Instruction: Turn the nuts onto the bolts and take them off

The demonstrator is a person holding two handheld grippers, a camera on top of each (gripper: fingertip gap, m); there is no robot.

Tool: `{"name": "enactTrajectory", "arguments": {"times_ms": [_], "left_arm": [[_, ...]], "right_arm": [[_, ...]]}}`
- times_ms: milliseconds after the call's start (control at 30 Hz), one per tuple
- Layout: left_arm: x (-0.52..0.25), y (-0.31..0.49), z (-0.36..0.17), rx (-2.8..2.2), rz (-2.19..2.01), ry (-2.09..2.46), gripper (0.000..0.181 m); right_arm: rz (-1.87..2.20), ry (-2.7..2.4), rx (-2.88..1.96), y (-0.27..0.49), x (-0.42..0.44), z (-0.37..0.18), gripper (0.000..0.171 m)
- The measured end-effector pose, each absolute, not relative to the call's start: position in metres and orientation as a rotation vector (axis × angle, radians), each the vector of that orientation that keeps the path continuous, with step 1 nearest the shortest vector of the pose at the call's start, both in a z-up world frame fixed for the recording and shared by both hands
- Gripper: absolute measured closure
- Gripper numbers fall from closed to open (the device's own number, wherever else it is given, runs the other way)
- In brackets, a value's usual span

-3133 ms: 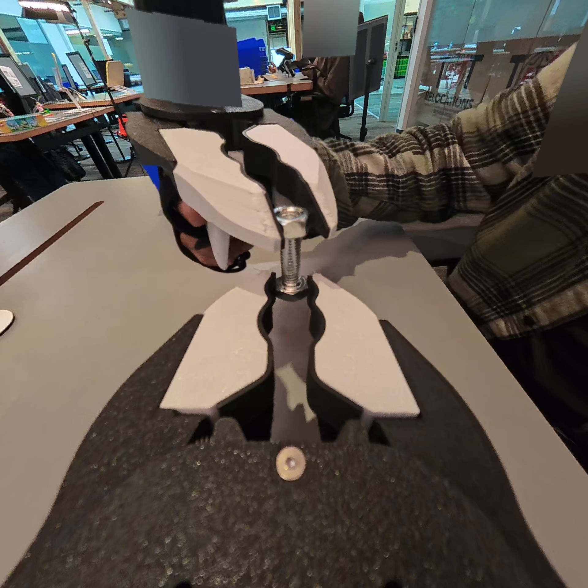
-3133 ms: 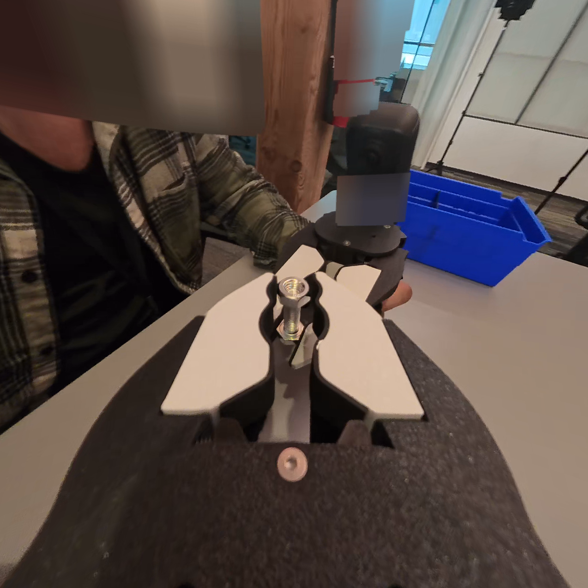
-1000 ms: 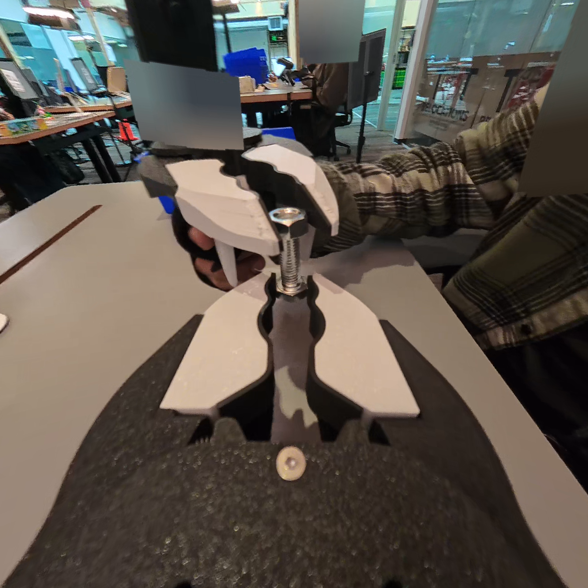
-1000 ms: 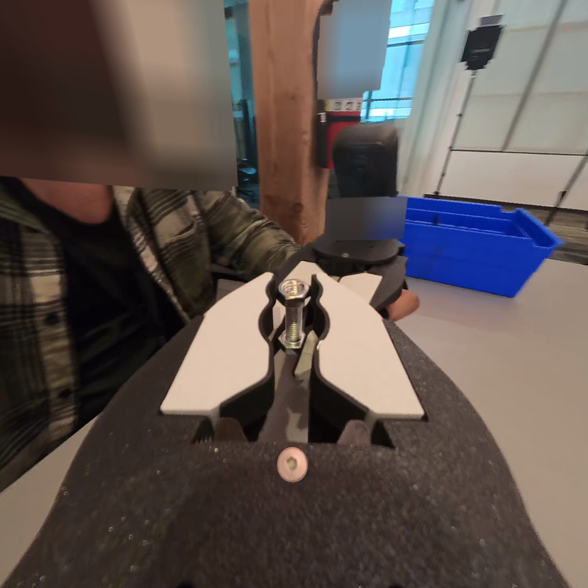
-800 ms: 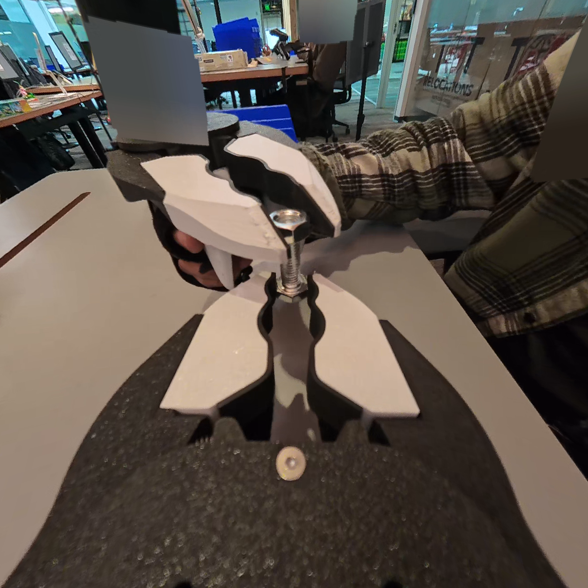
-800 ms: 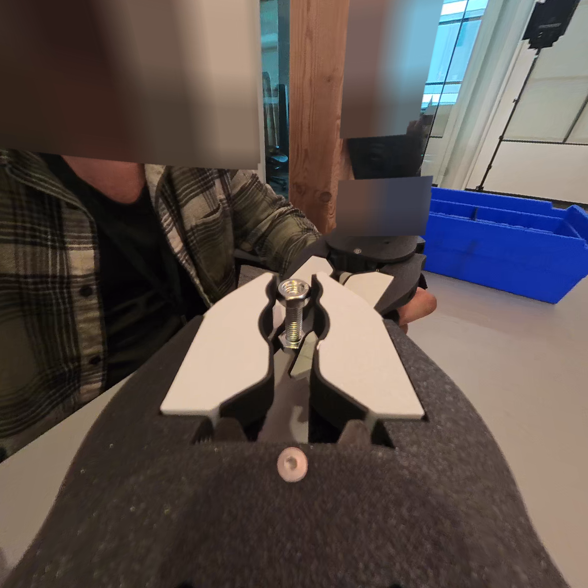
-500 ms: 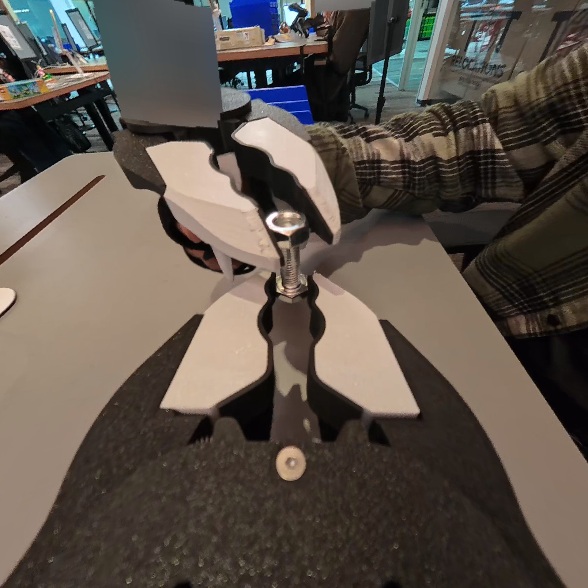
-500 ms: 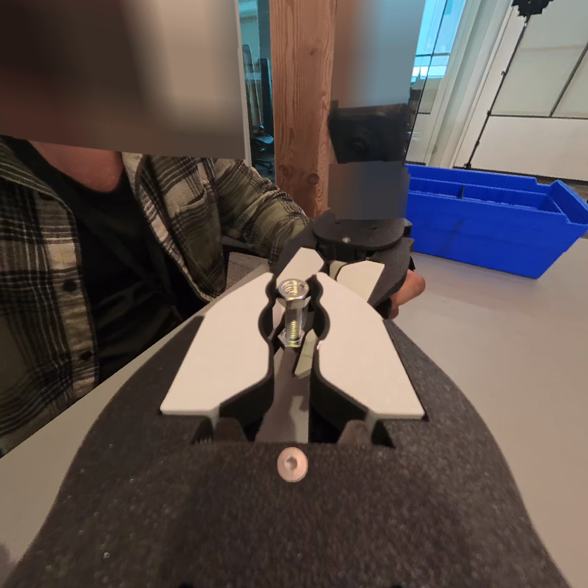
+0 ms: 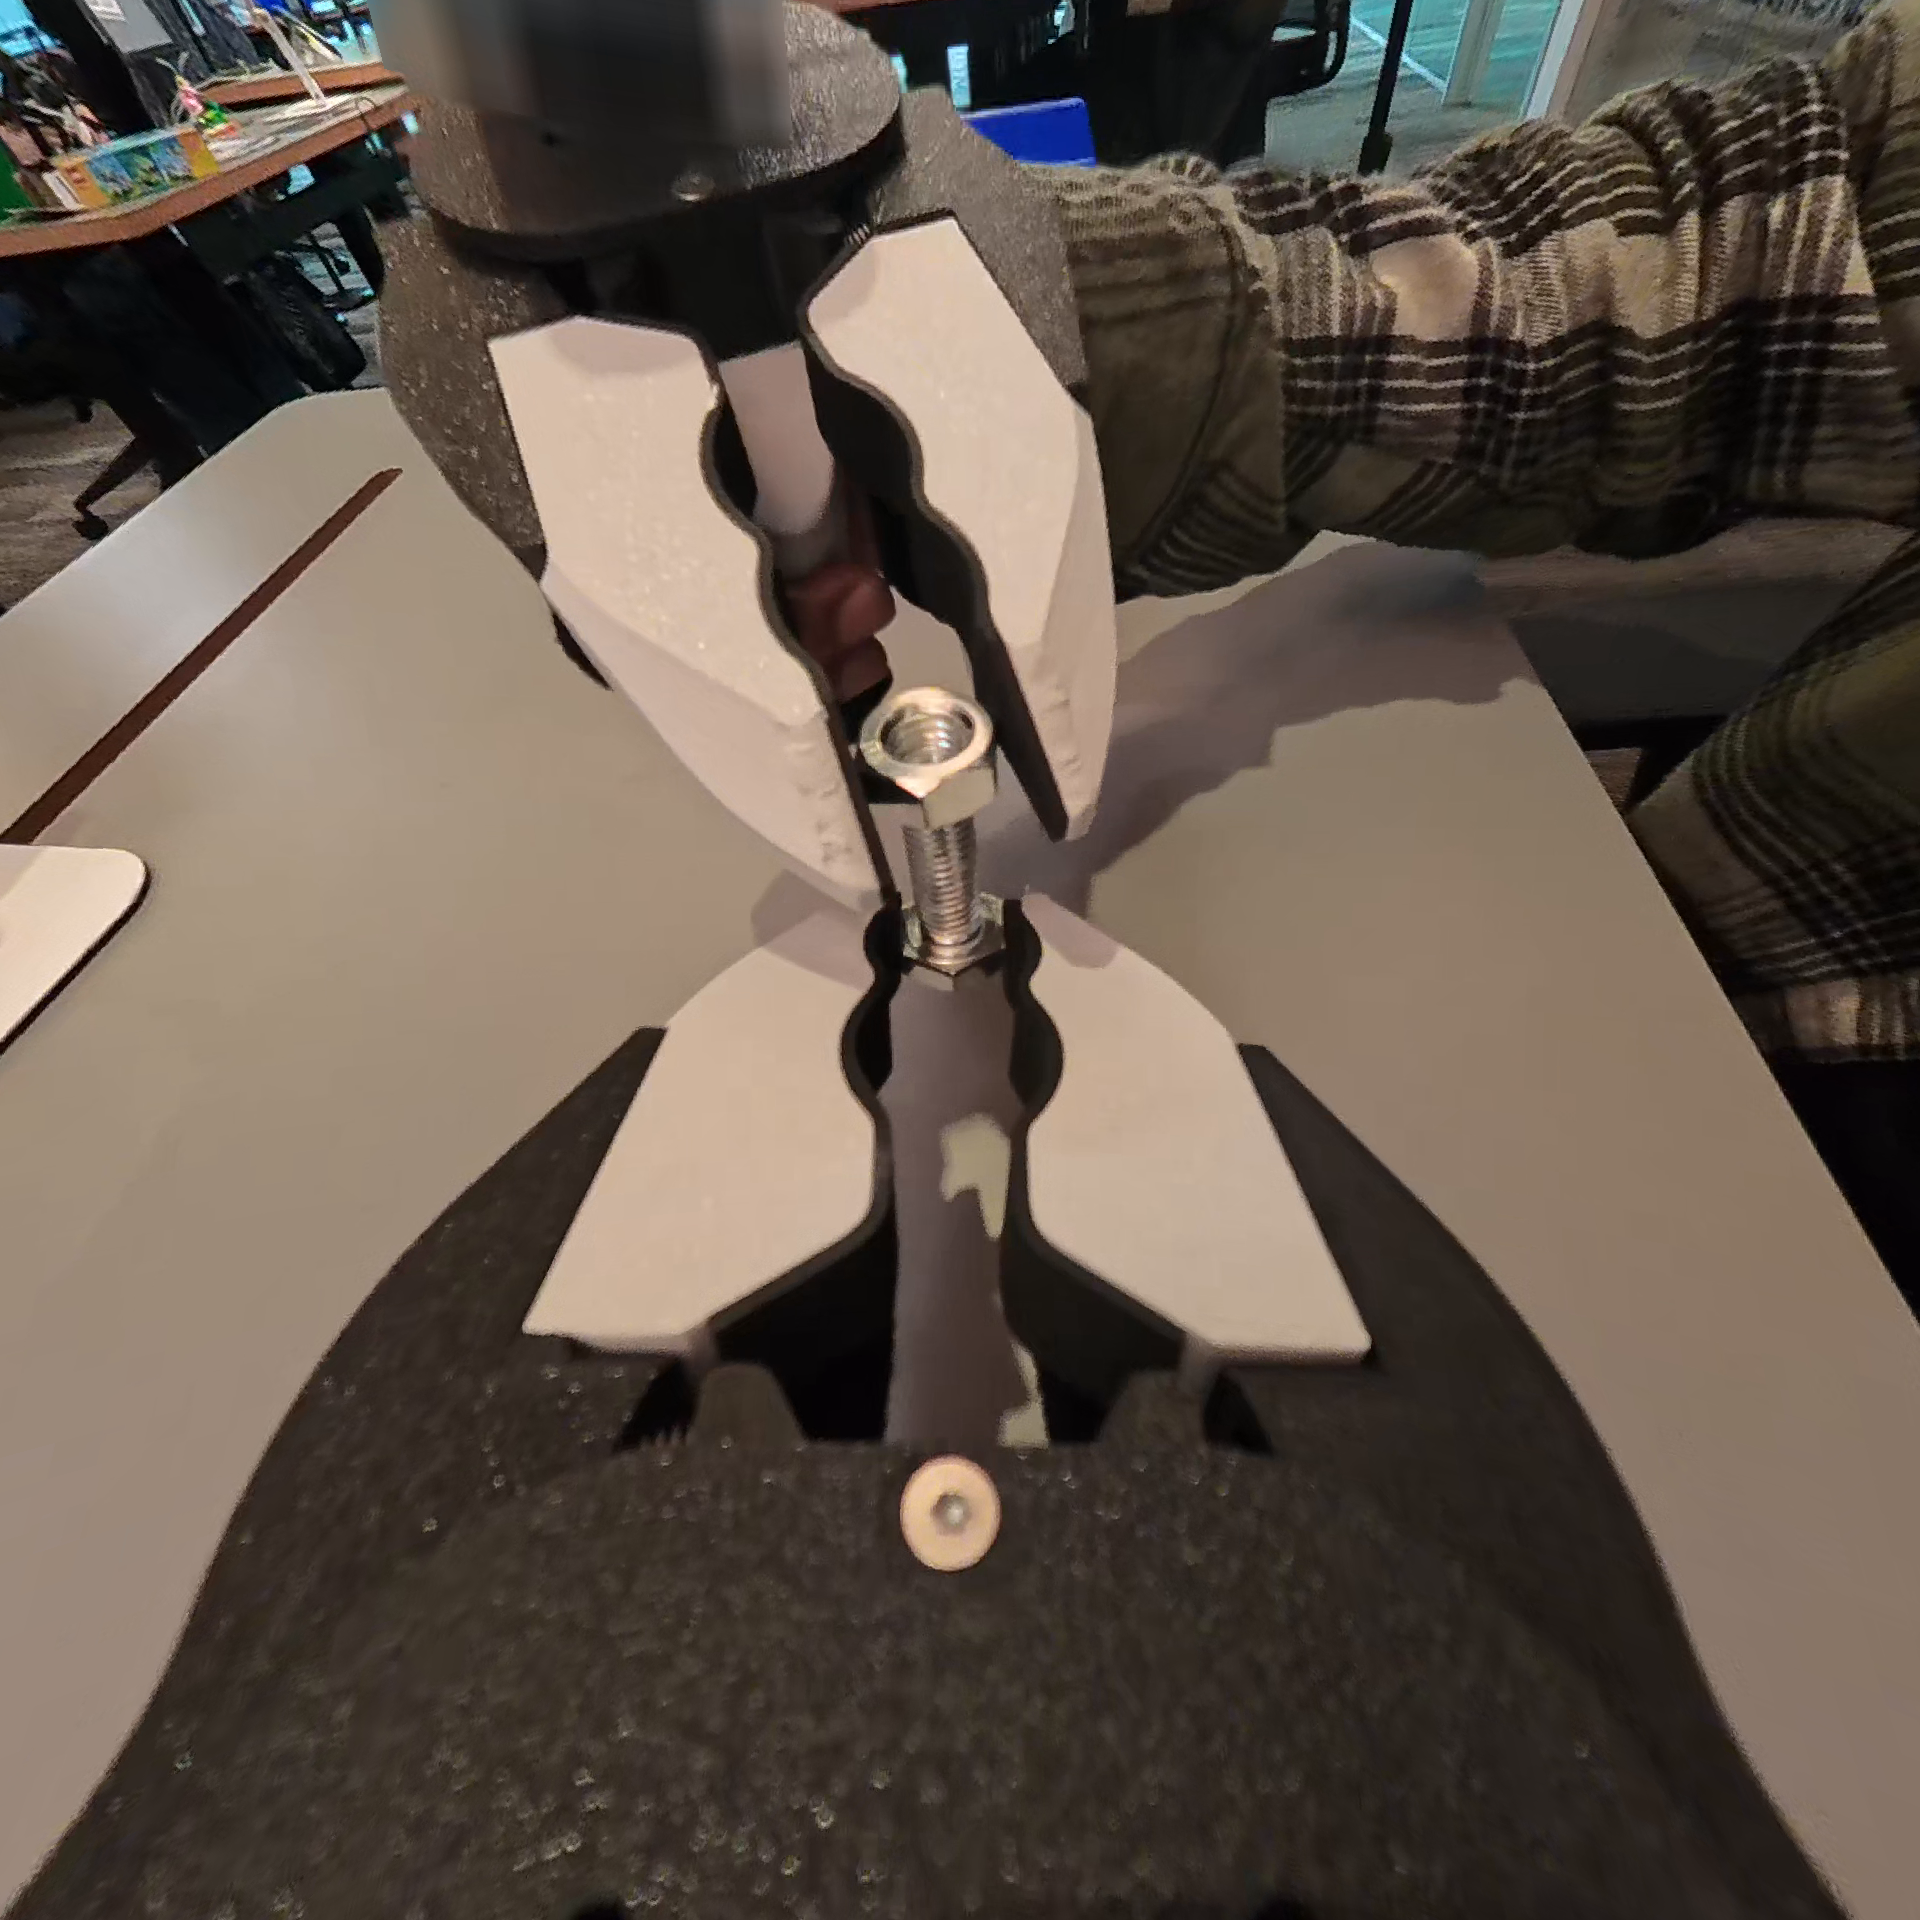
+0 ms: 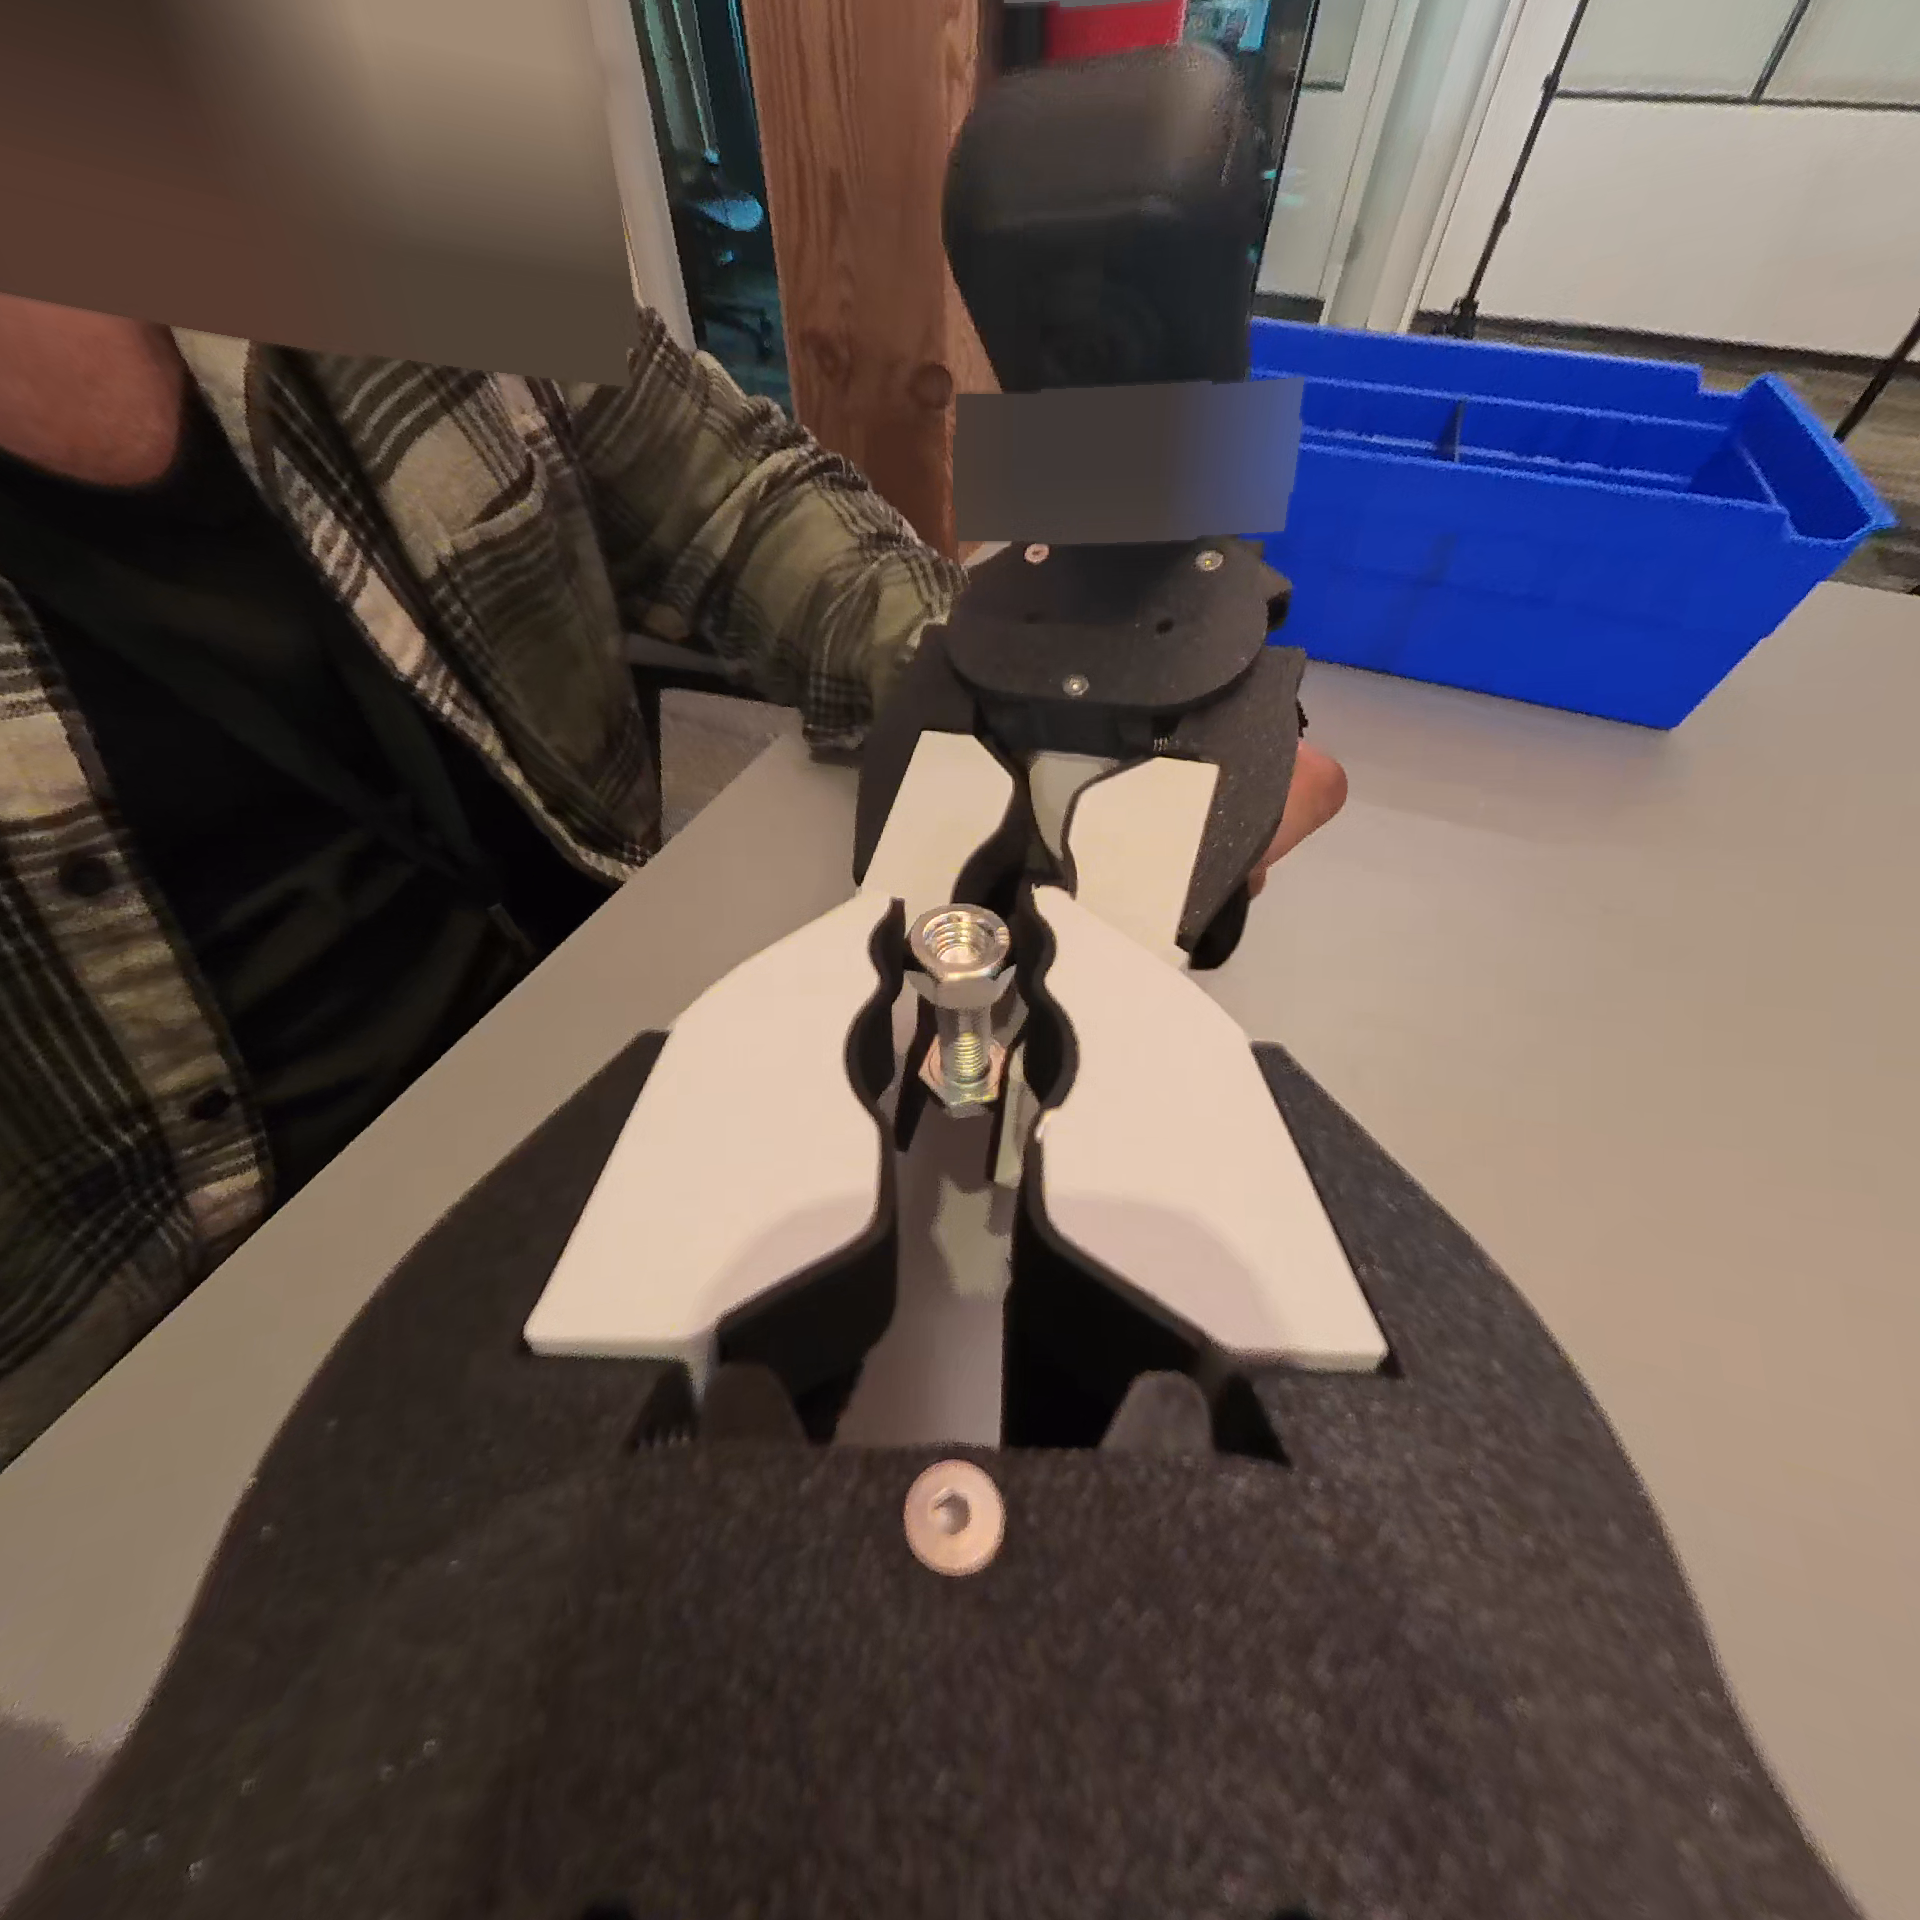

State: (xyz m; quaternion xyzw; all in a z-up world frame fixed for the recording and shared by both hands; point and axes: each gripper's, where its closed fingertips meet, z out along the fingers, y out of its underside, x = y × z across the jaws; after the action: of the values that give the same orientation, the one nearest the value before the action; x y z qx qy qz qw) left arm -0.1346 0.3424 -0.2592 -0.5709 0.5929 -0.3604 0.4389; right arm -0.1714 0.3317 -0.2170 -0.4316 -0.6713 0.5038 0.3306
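Since half a second ago your right tool has tipped upright over the bolt, so the left wrist view now looks straight up between its white fingers instead of across their side. That tool is clenched on the bolt's hex head, which sits pinched at the fingertips with its recessed top facing the camera.

Your left tool is clenched on the nut, which is threaded low on the shank, right at the tips of its two white fingers. The bolt stands nearly vertical between the two tools, held clear above the grey desk, with bare thread showing between head and nut.

From the right wrist view you see the same bolt end-on, head toward the lens, gripped near the tips of the right tool, and the nut below it in the left tool, whose body comes in from the far side. Your plaid sleeve reaches in behind it.

A blue bin sits at the far edge of the desk, well apart from the tools. A white rounded board lies at the left edge of the desk.
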Motion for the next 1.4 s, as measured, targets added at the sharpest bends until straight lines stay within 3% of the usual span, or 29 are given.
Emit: {"name": "enactTrajectory", "arguments": {"times_ms": [767, 833, 967, 1033, 1133, 1400], "left_arm": [[-0.133, 0.349, -0.261, -1.490, -0.956, 1.412, 0.163], [-0.134, 0.350, -0.261, -1.500, -0.969, 1.394, 0.163], [-0.137, 0.358, -0.259, -1.526, -0.972, 1.340, 0.163], [-0.139, 0.362, -0.257, -1.531, -0.971, 1.315, 0.163], [-0.140, 0.362, -0.252, -1.507, -0.974, 1.296, 0.163], [-0.141, 0.361, -0.246, -1.467, -0.969, 1.289, 0.163]], "right_arm": [[1.319, -1.678, -1.153, 0.344, -0.170, -0.218, 0.142], [1.309, -1.651, -1.165, 0.347, -0.171, -0.215, 0.133], [1.236, -1.482, -1.256, 0.365, -0.173, -0.205, 0.096], [1.173, -1.339, -1.292, 0.378, -0.171, -0.195, 0.087], [1.038, -1.248, -1.321, 0.392, -0.166, -0.194, 0.080], [0.995, -1.264, -1.368, 0.398, -0.158, -0.200, 0.084]]}}
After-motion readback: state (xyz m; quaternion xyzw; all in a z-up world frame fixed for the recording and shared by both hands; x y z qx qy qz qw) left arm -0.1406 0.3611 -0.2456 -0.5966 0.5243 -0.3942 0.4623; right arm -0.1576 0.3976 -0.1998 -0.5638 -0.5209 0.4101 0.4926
